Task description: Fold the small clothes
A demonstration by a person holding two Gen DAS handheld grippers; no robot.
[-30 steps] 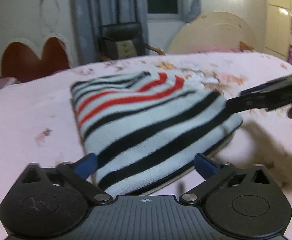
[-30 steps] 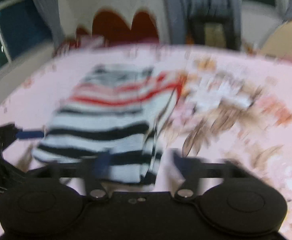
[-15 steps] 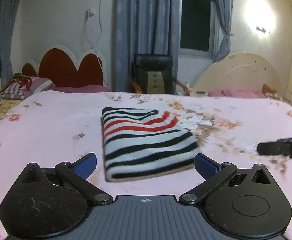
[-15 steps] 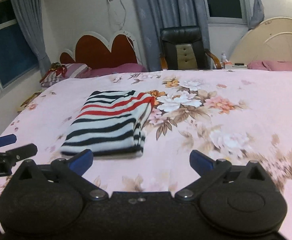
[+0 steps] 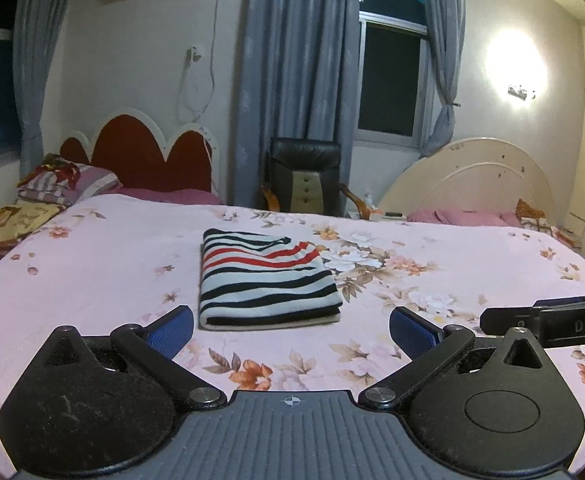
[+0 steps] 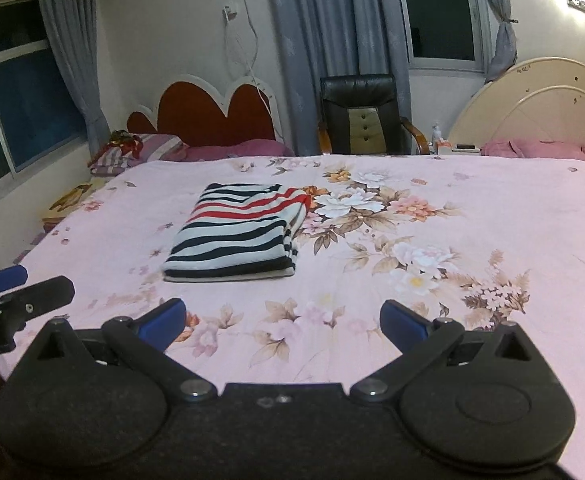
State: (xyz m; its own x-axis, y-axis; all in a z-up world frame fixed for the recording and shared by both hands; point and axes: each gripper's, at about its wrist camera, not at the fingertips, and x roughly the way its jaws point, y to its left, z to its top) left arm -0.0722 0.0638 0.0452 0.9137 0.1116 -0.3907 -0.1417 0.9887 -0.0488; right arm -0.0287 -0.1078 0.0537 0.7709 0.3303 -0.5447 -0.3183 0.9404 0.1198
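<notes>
We see the striped top point(image 5: 266, 280) lying neatly folded on the bed point(image 5: 92, 280), out ahead of our left claw point(image 5: 291, 330) and right claw point(image 6: 282, 322), both wide and holding nothing, so this folding looks done.

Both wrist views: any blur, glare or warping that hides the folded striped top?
Left wrist view: sharp; the wall lamp flares at upper right, away from the striped top. Right wrist view: sharp too; fisheye bends the curtains and window frame, and the corners go dark.
</notes>
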